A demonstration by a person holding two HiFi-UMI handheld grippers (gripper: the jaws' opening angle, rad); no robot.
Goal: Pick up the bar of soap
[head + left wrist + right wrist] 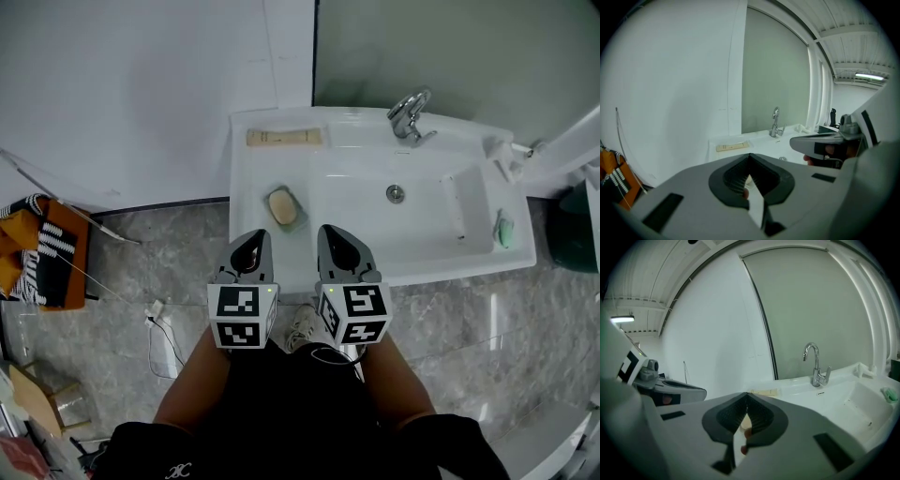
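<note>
A: How are the fingers set?
B: On the left gripper (750, 155) the fingers (733, 177) are seen pressed together at the tips, with nothing gripped. The same is seen on the right gripper (746, 394): closed and empty.
A: Where is the bar of soap (279, 206) found?
B: It is laid in a dish (295, 223) on the left ledge of the white basin (375, 220), just ahead of the left gripper and untouched. Both grippers are held side by side over the basin's near edge. A faucet (410, 114) is mounted at the back rim.
</note>
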